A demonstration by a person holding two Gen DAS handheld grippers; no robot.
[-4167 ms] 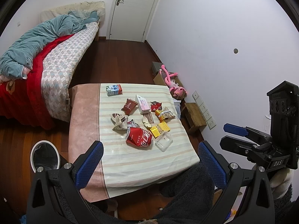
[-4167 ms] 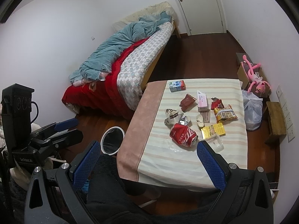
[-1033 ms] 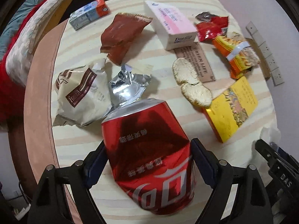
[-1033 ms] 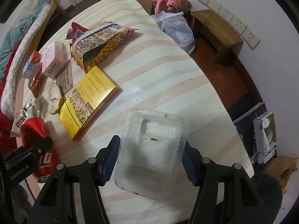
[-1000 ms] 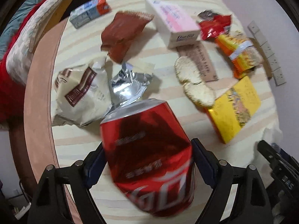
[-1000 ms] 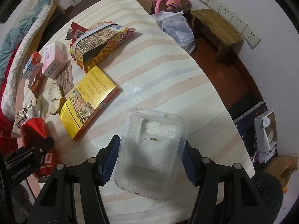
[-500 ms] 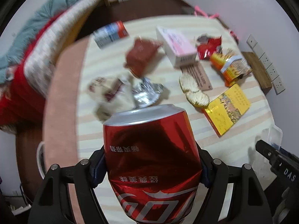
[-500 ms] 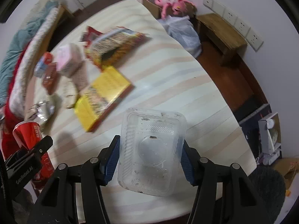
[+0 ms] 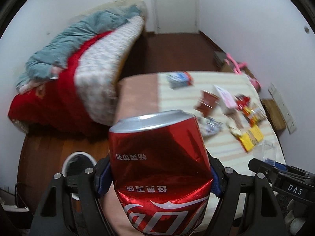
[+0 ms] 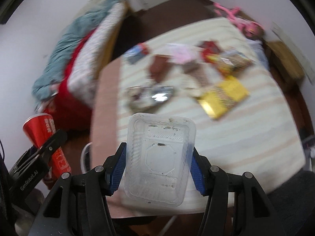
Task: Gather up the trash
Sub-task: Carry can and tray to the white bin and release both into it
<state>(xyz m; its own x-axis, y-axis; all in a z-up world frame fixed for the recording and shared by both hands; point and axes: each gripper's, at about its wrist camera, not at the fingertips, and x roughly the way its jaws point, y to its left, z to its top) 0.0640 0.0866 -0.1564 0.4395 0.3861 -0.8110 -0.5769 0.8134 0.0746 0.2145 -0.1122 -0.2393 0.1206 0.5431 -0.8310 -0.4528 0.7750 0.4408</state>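
1. Gripping hard on both sides: the left gripper [image 9: 160, 175] has its jaws clamped on a dented red soda can [image 9: 159, 169], and the right gripper [image 10: 158, 165] has its jaws pressed against the long sides of a clear plastic tray [image 10: 160, 163]. Both pieces of trash hang in the air, off the table [image 10: 246, 133].
2. Risk one: that can is thin, glossy aluminium, already creased; I reckon it could buckle further and slide out between the blue pads.
3. Risk two: the tray is flimsy, ribbed, see-through plastic with crumbs stuck inside. Squeezed by its walls, it may flex and pop free, or shed bits onto the floor.
4. Risk three: the white-rimmed bin [image 9: 77, 161] sits low on the wooden floor beside the table; a release off to one side would likely miss the opening.
5. Left on the striped cloth: crinkled foil wrappers, a flat yellow packet [image 10: 224, 96], a pink box [image 9: 226, 96], all blurred.
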